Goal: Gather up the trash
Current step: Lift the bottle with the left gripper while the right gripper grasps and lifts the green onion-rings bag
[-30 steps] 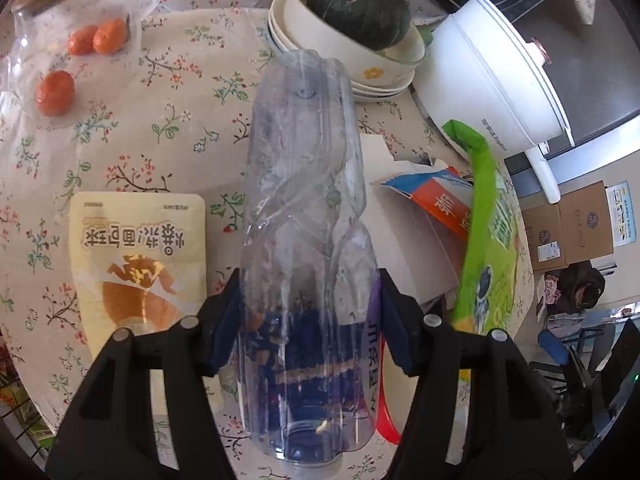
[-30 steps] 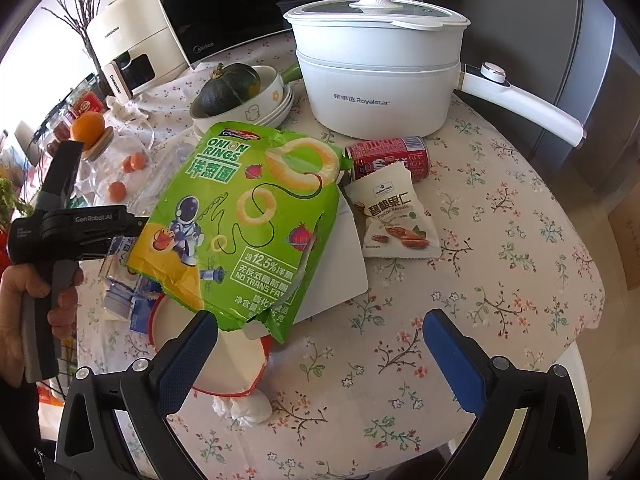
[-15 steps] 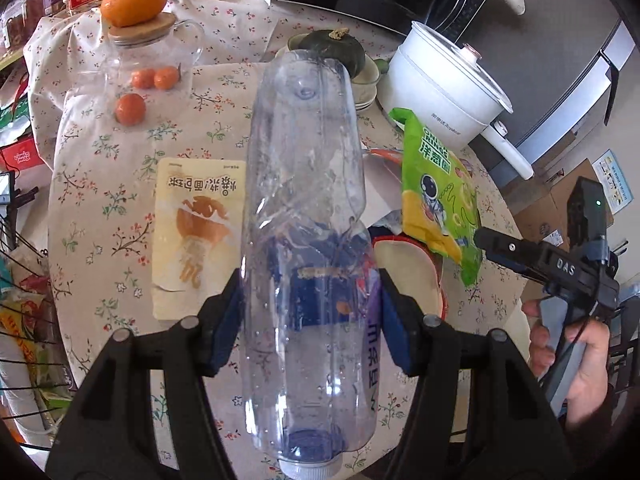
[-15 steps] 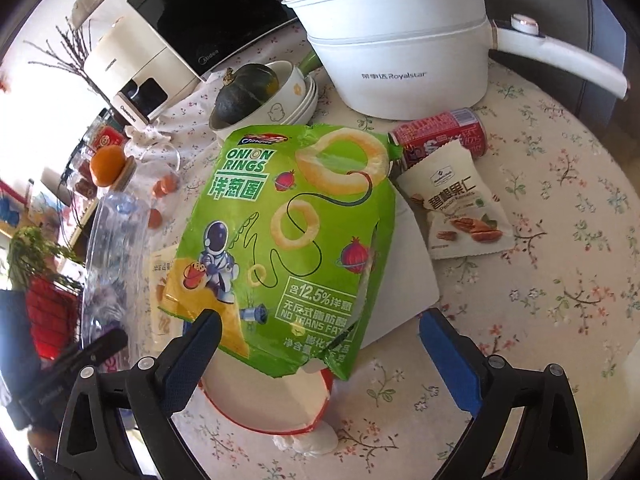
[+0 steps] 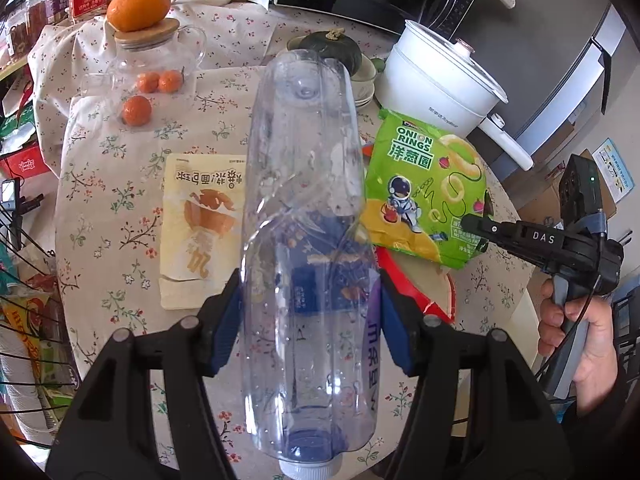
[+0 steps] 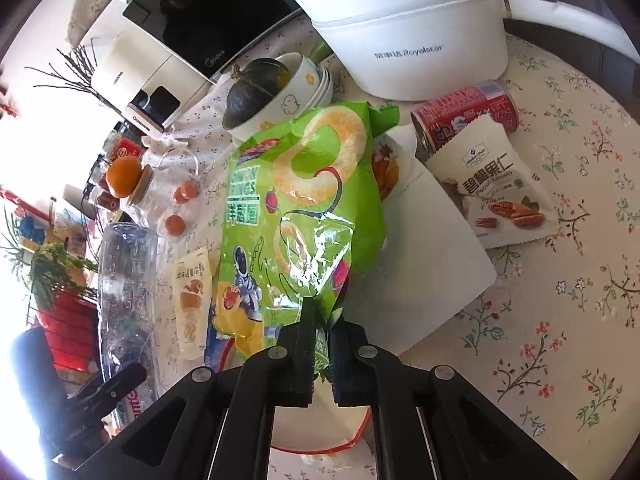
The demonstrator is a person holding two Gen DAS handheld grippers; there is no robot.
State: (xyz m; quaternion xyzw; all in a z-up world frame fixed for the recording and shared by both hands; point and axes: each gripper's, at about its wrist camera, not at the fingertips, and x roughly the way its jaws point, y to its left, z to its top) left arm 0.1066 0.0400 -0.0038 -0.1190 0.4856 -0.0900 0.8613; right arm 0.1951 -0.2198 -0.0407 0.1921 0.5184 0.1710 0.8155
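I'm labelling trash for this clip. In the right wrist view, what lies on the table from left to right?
Clear plastic bottle → yellow snack pouch → green onion rings bag → white paper sheet → pecan packet. The red can is left out: it sits behind the packet.

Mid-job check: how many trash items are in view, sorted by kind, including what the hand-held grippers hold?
Plastic bottles: 1, the clear bottle in the left hand-held gripper
Snack bags: 3, the onion rings bag in the right hand-held gripper, yellow pouch, pecan packet
Cans: 1, the red can
Total: 5
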